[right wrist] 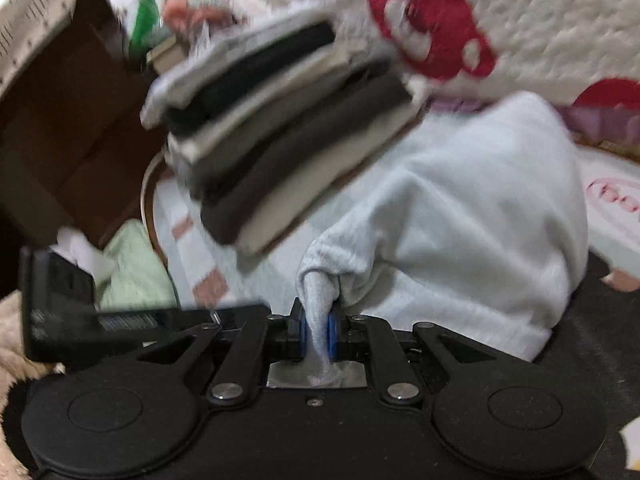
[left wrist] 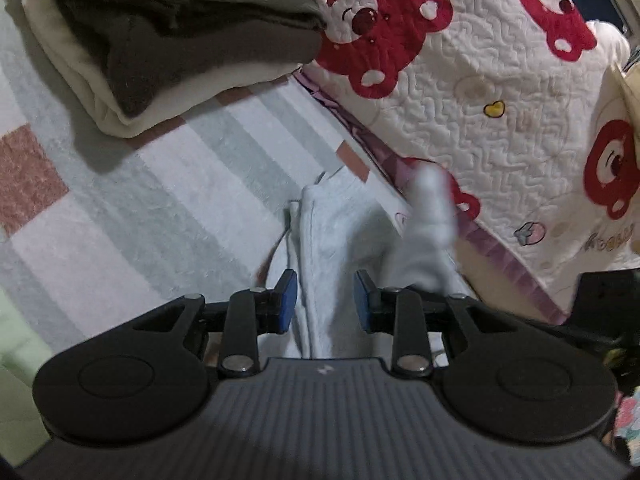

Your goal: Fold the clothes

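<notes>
**Right wrist view: pale garment pinched; left jaws apart over it**

Right wrist view. The right gripper (right wrist: 316, 326) is clenched on a bunched, twisted edge of the pale blue garment (right wrist: 472, 216); the cloth passes between the blue pads (right wrist: 332, 332) and trails back toward the gripper body. The rest of the garment billows up and to the right of the fingers in a rounded mass. Frame is motion-blurred.

Behind the garment, upper left: a stack of folded clothes (right wrist: 280, 136), layers of black, grey, brown and cream, resting on the striped rug (right wrist: 188, 220). A mint-green cloth (right wrist: 136, 272) lies at the rug's left edge. A dark box-like device (right wrist: 60, 300) sits low left. The quilt with red bears (right wrist: 500, 20) fills the upper right.

Left wrist view. The left gripper (left wrist: 326, 300) is released, jaws apart, blue pads (left wrist: 288, 300) on either side of a long fold of the pale blue garment (left wrist: 332, 240) without gripping it. The fold lies on the striped rug (left wrist: 160, 208) and runs forward from between the fingers. A blurred part of the same cloth rises to the right, near the quilt's edge.

The stack of folded clothes (left wrist: 168, 40) sits upper left on the rug, well apart from the gripper. The quilt with red bears (left wrist: 480, 80) covers the right side, a purple border along its lower edge.
</notes>
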`<state>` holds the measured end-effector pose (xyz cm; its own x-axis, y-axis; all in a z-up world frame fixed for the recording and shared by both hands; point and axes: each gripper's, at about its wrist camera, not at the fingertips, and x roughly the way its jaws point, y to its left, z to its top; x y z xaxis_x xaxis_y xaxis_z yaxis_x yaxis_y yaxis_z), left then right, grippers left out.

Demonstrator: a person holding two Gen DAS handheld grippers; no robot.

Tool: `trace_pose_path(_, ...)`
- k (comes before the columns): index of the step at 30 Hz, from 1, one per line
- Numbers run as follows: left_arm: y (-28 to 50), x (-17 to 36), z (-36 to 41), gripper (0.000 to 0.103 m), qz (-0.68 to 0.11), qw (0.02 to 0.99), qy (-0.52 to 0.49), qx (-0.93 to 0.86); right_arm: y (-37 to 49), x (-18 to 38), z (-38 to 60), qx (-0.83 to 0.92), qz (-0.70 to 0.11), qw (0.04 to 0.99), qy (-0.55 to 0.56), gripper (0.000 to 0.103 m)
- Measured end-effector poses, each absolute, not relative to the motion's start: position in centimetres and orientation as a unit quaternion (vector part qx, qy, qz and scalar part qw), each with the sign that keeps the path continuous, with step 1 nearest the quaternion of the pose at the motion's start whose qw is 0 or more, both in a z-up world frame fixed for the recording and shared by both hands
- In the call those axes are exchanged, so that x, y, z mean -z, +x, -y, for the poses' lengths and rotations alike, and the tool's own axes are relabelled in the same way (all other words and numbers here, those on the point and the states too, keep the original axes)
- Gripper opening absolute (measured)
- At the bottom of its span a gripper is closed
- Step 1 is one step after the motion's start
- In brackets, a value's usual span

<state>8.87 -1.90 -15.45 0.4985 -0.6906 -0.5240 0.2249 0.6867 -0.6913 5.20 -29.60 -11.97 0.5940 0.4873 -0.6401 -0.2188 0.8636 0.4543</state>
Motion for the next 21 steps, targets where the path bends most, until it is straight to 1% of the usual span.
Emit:
trace_pose_path(6,9.3,16.3,3.2,0.029,-0.43,0.813,-0.274,0.281,6.6,15.4,28.0,-0.185,-0.456,0.854,0.171,0.013)
trace_pose_path(9,9.5,16.6,2.9,0.029,-0.433,0.812,-0.279,0.276,6.3,14.8,28.7,-0.196,-0.445,0.852,0.196,0.014)
trace_pose_path(11,9.5,16.7,2.5,0.029,-0.432,0.81,-0.285,0.275,6.1,14.3,29.2,-0.204,-0.437,0.85,0.213,0.02)
trace_pose_path(12,9.5,16.7,2.4,0.029,-0.431,0.809,-0.288,0.277,6.0,14.1,29.4,-0.207,-0.433,0.849,0.222,0.027)
trace_pose_path(13,9.5,16.6,2.4,0.029,-0.429,0.809,-0.29,0.277,5.9,13.9,29.7,-0.211,-0.429,0.848,0.23,0.03)
trace_pose_path(14,9.5,16.4,2.4,0.029,-0.425,0.809,-0.291,0.282,5.6,13.5,30.2,-0.214,-0.42,0.848,0.241,0.03)
trace_pose_path(16,9.3,16.1,2.5,0.029,-0.418,0.809,-0.293,0.291,3.8,12.2,32.6,-0.209,-0.375,0.861,0.273,0.031)
trace_pose_path(19,9.0,15.6,2.9,0.034,-0.411,0.808,-0.293,0.305,0.3,11.2,35.0,-0.178,-0.344,0.889,0.244,0.031)
trace_pose_path(21,8.6,15.4,3.4,0.041,-0.41,0.805,-0.289,0.317,-1.4,11.6,35.5,-0.158,-0.352,0.902,0.192,0.031)
